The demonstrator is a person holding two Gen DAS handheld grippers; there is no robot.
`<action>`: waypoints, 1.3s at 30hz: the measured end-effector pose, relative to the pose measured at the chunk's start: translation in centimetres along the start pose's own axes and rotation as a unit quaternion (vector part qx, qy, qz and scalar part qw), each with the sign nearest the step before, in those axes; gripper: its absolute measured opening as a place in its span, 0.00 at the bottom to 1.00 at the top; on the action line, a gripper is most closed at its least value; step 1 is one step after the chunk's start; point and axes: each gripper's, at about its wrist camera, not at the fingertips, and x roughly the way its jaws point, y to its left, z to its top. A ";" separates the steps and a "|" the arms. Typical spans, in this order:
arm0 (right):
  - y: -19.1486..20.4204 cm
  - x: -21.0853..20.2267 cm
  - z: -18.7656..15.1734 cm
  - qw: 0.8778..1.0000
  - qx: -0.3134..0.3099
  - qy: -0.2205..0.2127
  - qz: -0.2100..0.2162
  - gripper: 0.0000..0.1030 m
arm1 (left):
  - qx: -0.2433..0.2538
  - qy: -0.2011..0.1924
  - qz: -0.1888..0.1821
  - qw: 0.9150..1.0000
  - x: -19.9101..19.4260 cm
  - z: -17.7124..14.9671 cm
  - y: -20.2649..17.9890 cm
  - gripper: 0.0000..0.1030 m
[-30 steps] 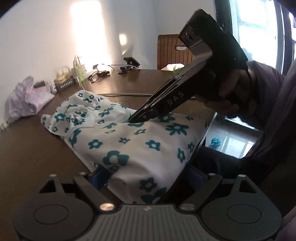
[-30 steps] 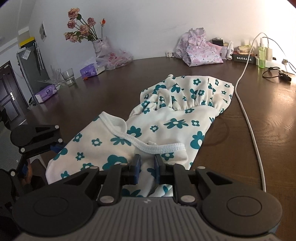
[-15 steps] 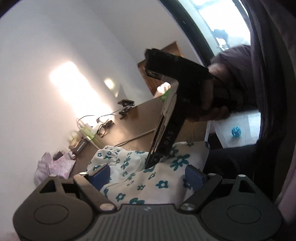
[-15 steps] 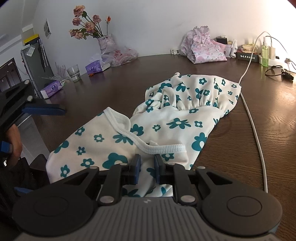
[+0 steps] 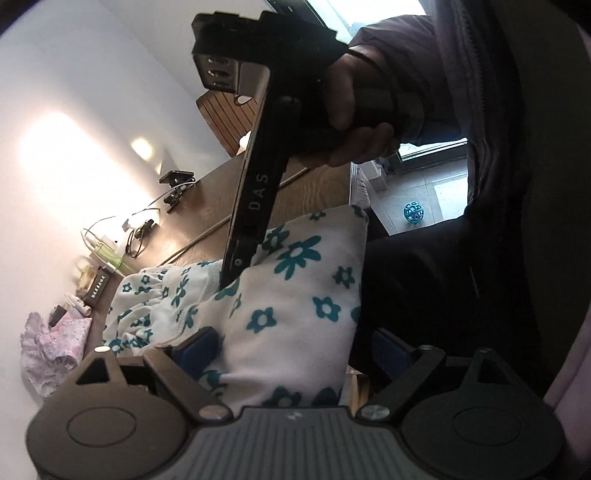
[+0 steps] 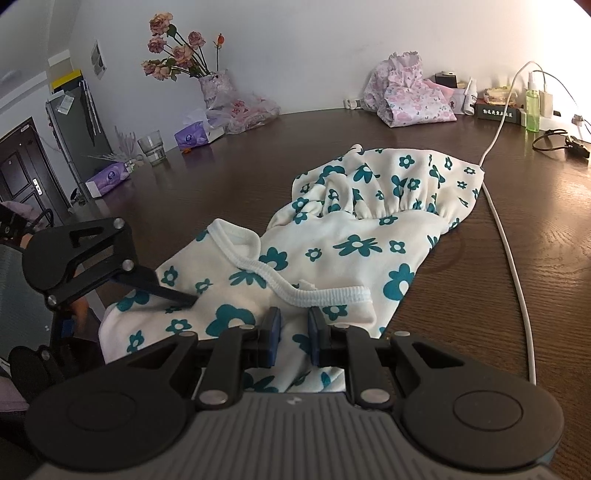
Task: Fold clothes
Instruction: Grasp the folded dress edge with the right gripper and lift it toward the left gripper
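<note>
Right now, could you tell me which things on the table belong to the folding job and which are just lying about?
In the job:
white garment with teal flowers
right gripper, pinching its near edge
left gripper, open over it

Lying about:
white cable
glass
flowers in a vase

White wall [image 6: 314, 44], dark wooden table [image 6: 480, 302], wooden chair [image 5: 225, 114], bright window [image 5: 369, 11]

white garment [image 6: 354, 236] teal flowers, brown table [image 6: 498, 295]

Two garments [image 6: 369, 229] [image 6: 406, 96], two tissue packs [image 6: 109, 177] [image 6: 195, 134], one glass [image 6: 151, 147].
</note>
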 end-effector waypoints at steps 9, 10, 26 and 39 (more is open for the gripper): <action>0.5 -0.7 -0.7 1.000 -0.016 0.001 0.005 0.15 | -0.023 -0.010 0.010 1.000 0.1 0.0 -1.1 0.84; 0.5 -0.8 -0.7 1.000 -0.017 0.001 0.007 0.15 | -0.045 -0.012 0.005 0.999 -0.1 0.1 -0.7 0.80; 2.3 -6.3 -5.3 0.965 -0.221 -0.107 0.090 0.87 | -0.225 0.006 -0.122 0.967 -0.9 0.2 7.3 0.44; 4.7 -5.1 -7.5 0.919 -0.365 -0.141 0.053 0.78 | -0.307 0.018 -0.241 0.921 -2.2 0.6 9.8 0.36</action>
